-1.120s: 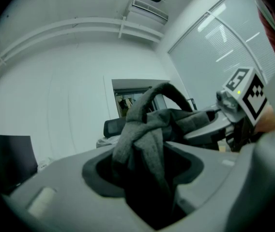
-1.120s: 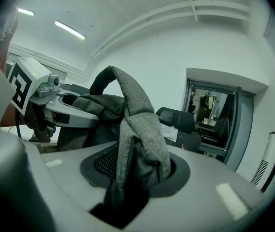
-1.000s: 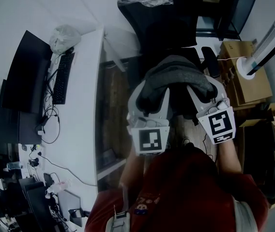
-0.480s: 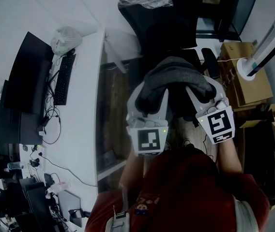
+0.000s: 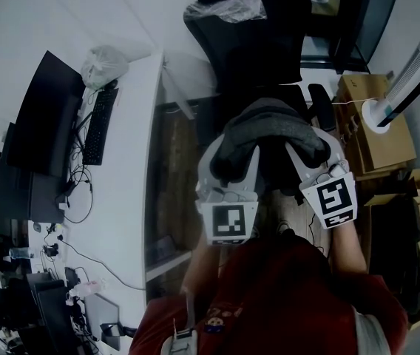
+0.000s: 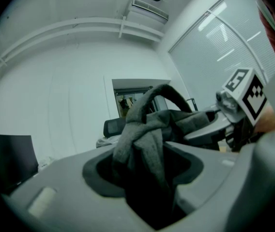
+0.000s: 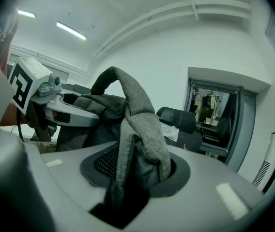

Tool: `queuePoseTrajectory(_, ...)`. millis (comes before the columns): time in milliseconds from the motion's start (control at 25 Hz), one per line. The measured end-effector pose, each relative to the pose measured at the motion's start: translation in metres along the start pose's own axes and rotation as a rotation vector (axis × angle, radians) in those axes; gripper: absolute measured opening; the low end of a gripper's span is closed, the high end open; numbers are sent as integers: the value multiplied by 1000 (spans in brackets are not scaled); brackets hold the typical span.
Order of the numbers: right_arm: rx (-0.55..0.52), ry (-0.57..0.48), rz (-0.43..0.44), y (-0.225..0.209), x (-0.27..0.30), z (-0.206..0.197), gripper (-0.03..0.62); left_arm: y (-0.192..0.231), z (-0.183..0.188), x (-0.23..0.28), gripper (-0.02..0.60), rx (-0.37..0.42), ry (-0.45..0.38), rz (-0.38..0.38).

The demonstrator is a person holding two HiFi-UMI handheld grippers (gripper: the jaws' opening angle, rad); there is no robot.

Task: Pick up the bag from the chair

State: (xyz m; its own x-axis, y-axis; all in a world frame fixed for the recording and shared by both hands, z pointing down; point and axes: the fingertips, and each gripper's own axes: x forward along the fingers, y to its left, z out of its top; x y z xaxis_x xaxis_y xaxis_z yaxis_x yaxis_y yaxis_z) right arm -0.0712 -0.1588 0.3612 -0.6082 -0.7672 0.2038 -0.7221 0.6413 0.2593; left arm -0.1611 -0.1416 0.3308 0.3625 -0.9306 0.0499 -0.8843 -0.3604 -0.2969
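A dark grey fabric bag (image 5: pixel 269 128) hangs between my two grippers, lifted in front of the black office chair (image 5: pixel 258 46). My left gripper (image 5: pixel 228 170) is shut on the bag's left side; its grey cloth (image 6: pixel 145 144) is pinched between the jaws. My right gripper (image 5: pixel 306 161) is shut on the bag's right side, with the cloth (image 7: pixel 137 149) bunched between its jaws and a handle loop (image 7: pixel 123 83) arching above. Each gripper view shows the other gripper's marker cube. The chair seat is hidden under the bag.
A white desk (image 5: pixel 125 161) runs along the left with a keyboard (image 5: pixel 95 124), a monitor (image 5: pixel 36 135) and cables. Cardboard boxes (image 5: pixel 376 124) and a white tower fan (image 5: pixel 410 65) stand at the right. A plastic bag (image 5: pixel 228 7) lies on the chair's top.
Both grippers and the bag have shifted slightly down and right in the head view; the grip on the bag is unchanged.
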Motion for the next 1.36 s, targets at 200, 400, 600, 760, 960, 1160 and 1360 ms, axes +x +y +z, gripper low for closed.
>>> queuePoseTrajectory(200, -5, 5, 6, -6, -1, -3, 152, -4, -2, 4, 230, -4, 19, 5)
queuePoseTrajectory(400, 3, 19, 7, -10, -5, -8, 152, -11, -1, 8, 230, -2, 44, -8)
queuePoseTrajectory(600, -1, 20, 14, -12, -2, -7, 152, -9, 0, 10, 230, -1, 46, -4)
queuePoseTrajectory(760, -7, 25, 14, -17, -4, -11, 152, -16, -1, 14, 230, -11, 51, -6)
queuePoseTrajectory(960, -5, 22, 15, -22, -6, -14, 152, -20, 0, 18, 229, -9, 55, -5)
queuePoseTrajectory(1160, -4, 26, 23, -29, -8, -17, 152, -26, 2, 23, 230, -5, 59, -4)
queuePoseTrajectory(1360, -22, 5, 14, -38, -16, -20, 152, -38, 6, 26, 229, -16, 61, -6)
